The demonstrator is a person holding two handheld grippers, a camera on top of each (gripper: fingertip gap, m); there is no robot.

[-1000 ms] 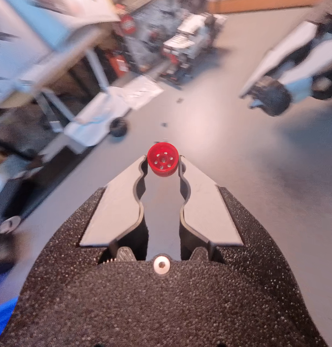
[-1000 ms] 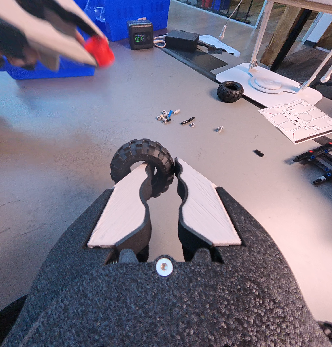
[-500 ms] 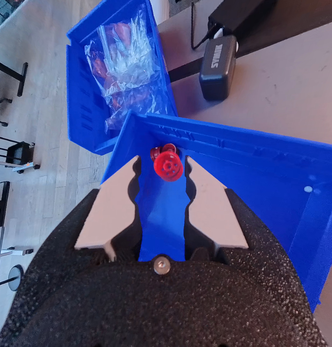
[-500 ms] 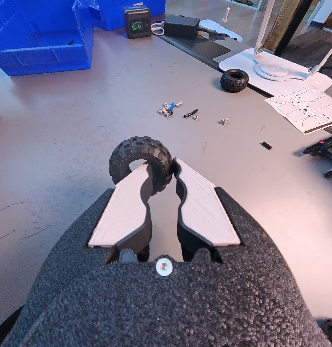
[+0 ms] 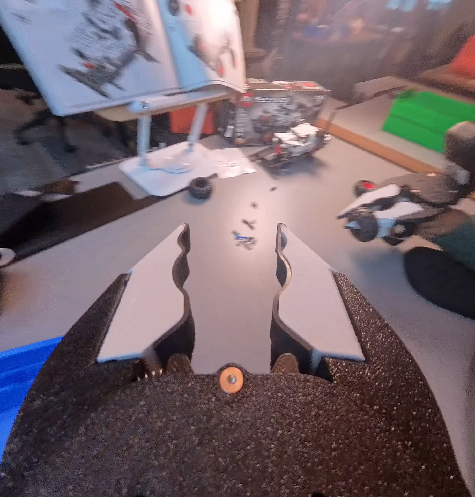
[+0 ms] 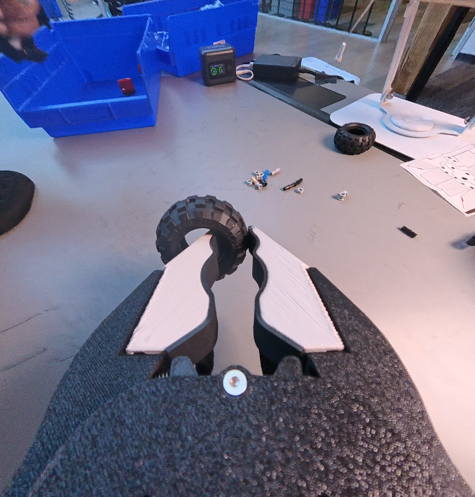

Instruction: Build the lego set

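Tyre [image 6: 201,228]: held off the grey table [image 6: 150,172], pinched through its wall; one finger of the right gripper [image 6: 229,235] sits in the hole, the other on the tread.
Tyre axis: hole faces roughly up and toward the camera, so a hub would go in from the left side.
Left gripper [image 5: 232,228]: fingers spread wide, nothing between them, aimed over the table toward the loose pins [image 5: 243,239].
Red hub [image 6: 125,86]: lying in the near blue bin [image 6: 96,118], far left of the tyre.
Spare tyre [image 6: 354,141]: on the table by the white stand base [image 6: 365,115].
Nearer hand: left, probably; its view is motion-blurred, so the range is unclear.
Next: likely hub into tyre.
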